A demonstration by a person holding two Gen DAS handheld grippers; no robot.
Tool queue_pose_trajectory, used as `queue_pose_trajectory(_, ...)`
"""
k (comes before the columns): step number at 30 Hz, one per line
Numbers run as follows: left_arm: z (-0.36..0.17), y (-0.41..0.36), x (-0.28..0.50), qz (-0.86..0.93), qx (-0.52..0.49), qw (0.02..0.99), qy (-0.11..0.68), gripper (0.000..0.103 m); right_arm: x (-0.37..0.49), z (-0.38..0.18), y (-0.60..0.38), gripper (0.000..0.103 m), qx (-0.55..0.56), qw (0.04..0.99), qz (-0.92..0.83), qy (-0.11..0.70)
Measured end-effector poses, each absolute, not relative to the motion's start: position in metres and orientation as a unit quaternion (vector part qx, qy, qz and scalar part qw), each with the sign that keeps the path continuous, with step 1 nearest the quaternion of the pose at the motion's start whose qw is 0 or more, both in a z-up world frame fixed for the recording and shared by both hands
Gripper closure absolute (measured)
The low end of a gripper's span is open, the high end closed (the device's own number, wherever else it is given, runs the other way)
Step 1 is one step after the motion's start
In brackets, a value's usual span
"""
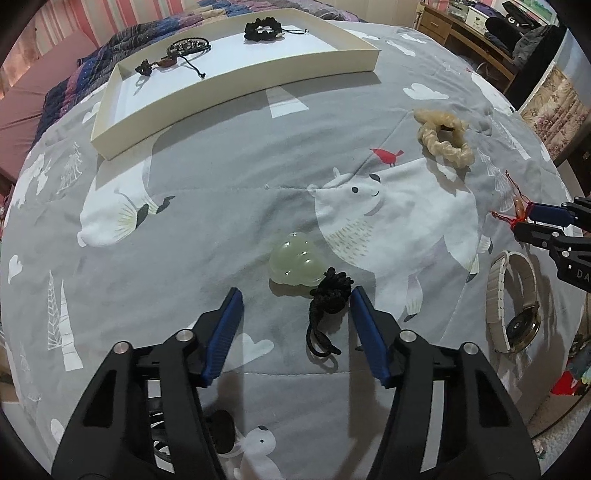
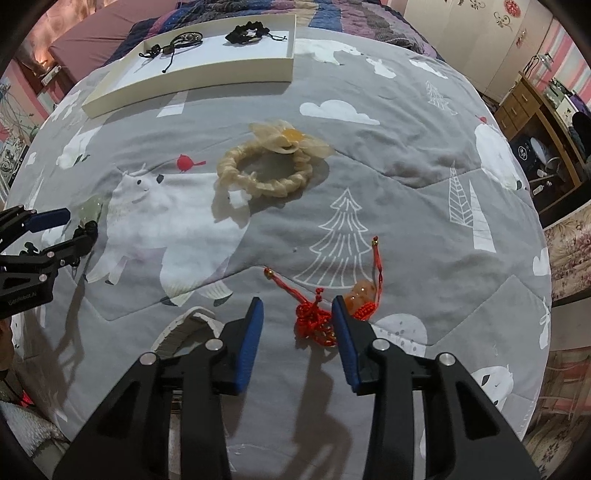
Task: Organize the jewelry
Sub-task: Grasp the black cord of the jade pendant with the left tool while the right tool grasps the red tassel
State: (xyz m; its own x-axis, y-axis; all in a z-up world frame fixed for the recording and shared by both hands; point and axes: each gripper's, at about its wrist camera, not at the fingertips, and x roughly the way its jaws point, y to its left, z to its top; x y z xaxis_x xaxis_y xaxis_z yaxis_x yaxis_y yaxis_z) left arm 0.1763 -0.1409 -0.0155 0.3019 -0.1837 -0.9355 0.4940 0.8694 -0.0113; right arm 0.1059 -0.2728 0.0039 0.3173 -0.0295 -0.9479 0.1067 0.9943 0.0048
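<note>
Nearest to me, my left hand-held gripper pointed steeply down at the bed, its blue pads standing fairly wide apart and gripping nothing. The black knotted cord of the pale green jade-like pendant lay between them, crowding the right-hand pad, which seemed to touch the knot while the other pad stood clear of it. The pendant's long axis ran from the stone just beyond the fingertips back toward me along the cord's loop, so I judged the jaws straddled it across that line and needed to shift slightly right before closing. My right hand-held gripper stood narrower, though not shut on anything. The red knotted cord charm with its small orange stone lay bunched against its right-hand pad, the stone just outside that pad and the two red tails trailing away from me. Each hand was plainly the nearer one to its own piece. Between the two lay a beige-strapped wristwatch on the grey polar-bear quilt. Farther out sat a cream twisted fabric scrunchie, untouched. Farthest of all, the shallow white cardboard tray already held a dark beaded bracelet and a black scrunchie, well apart from both my hands.
</note>
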Motion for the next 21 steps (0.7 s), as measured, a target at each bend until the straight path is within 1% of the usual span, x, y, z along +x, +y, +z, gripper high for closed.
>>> queue_pose_trajectory(6, -0.016, -0.141, 0.176, -0.218, 0.142, 0.793, 0.55, 0.047, 0.106, 0.001, -0.274, 0.074, 0.039, 0.809, -0.039, 0.585)
queue_pose_trajectory(13, -0.017, -0.145, 0.178, -0.222, 0.141, 0.792, 0.551, 0.05, 0.107, 0.002, -0.275, 0.075, 0.044, 0.811, -0.04, 0.582)
queue_pose_trajectory(17, -0.018, -0.146, 0.178, -0.224, 0.14, 0.791, 0.552, 0.056, 0.111, 0.003, -0.273, 0.075, 0.045, 0.813, -0.036, 0.579)
queue_pose_trajectory(21, -0.018, -0.145, 0.177, -0.228, 0.14, 0.79, 0.551, 0.066, 0.116, 0.006, -0.272, 0.075, 0.05, 0.817, -0.032, 0.574)
